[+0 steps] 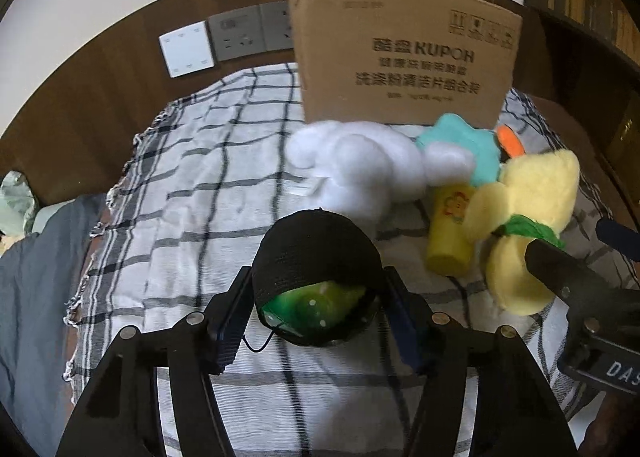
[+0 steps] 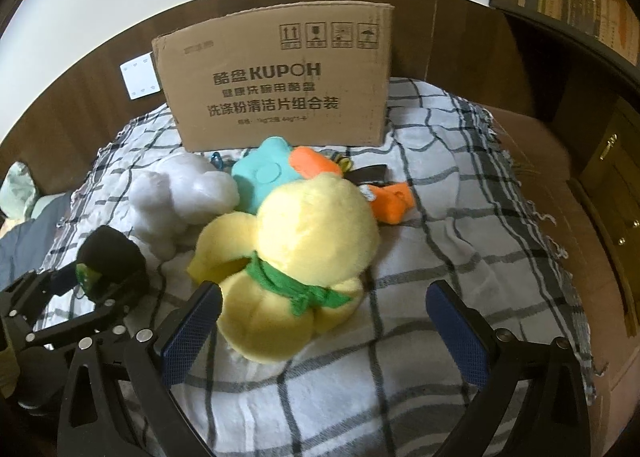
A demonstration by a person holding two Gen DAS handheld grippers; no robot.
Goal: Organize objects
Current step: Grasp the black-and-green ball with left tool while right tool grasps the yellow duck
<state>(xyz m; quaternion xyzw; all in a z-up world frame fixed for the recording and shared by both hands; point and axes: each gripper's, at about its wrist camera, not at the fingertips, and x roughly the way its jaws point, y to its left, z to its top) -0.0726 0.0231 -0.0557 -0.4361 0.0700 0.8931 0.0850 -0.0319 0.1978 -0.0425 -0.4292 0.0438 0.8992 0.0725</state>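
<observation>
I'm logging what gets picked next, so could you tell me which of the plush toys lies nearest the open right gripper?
The yellow duck plush with the green scarf, just ahead of the right gripper. The white plush and teal plush lie farther back.

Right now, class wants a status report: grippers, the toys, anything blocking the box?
Left gripper shut on black-capped green toy. Right gripper open, straddling yellow duck plush. White plush and teal toy crowd the cardboard box front.
</observation>
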